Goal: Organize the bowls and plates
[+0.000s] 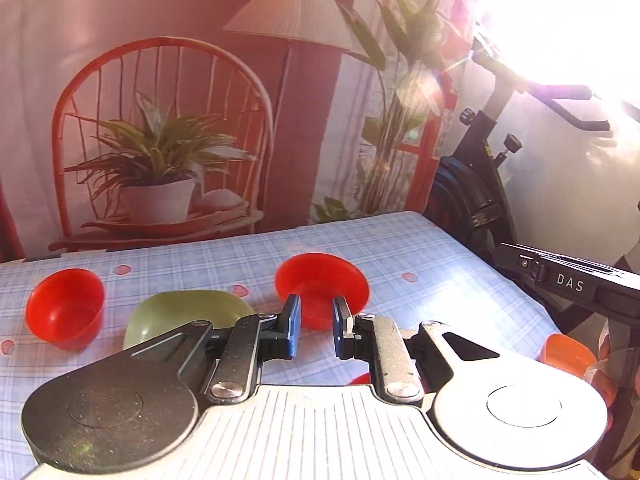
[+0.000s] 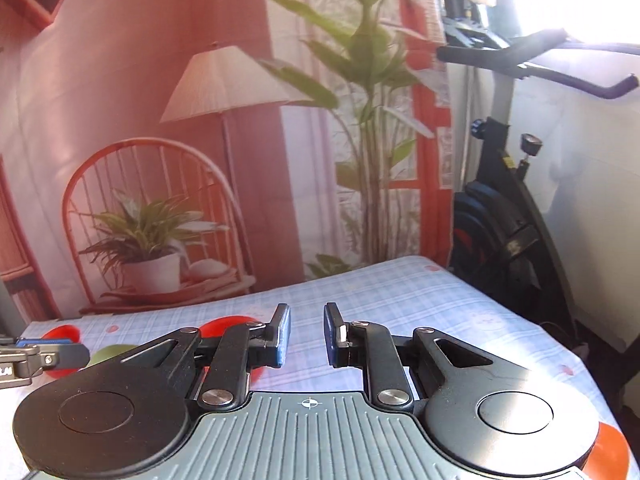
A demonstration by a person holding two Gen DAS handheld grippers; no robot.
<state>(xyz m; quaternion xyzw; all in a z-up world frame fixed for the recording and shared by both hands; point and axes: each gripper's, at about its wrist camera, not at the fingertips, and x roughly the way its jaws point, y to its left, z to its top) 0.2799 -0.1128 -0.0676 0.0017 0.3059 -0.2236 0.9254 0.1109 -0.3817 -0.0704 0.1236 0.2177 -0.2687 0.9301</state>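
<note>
In the left wrist view, a red bowl (image 1: 322,286) lies tilted on the checked tablecloth (image 1: 420,264), just beyond my open left gripper (image 1: 316,326). A second red bowl (image 1: 64,310) stands at the left. A pale green plate (image 1: 180,314) lies beside the left finger. An orange bowl (image 1: 568,354) sits at the right edge, partly hidden. My right gripper (image 2: 306,334) is open and empty above the cloth (image 2: 440,312). Red bowls (image 2: 216,328) and the green plate (image 2: 106,354) show behind its left finger.
The other gripper's body (image 1: 568,280) enters from the right in the left wrist view. A printed backdrop (image 1: 200,100) hangs behind the table. An exercise bike (image 2: 508,216) stands past the table's right edge. An orange object (image 2: 608,452) lies at bottom right.
</note>
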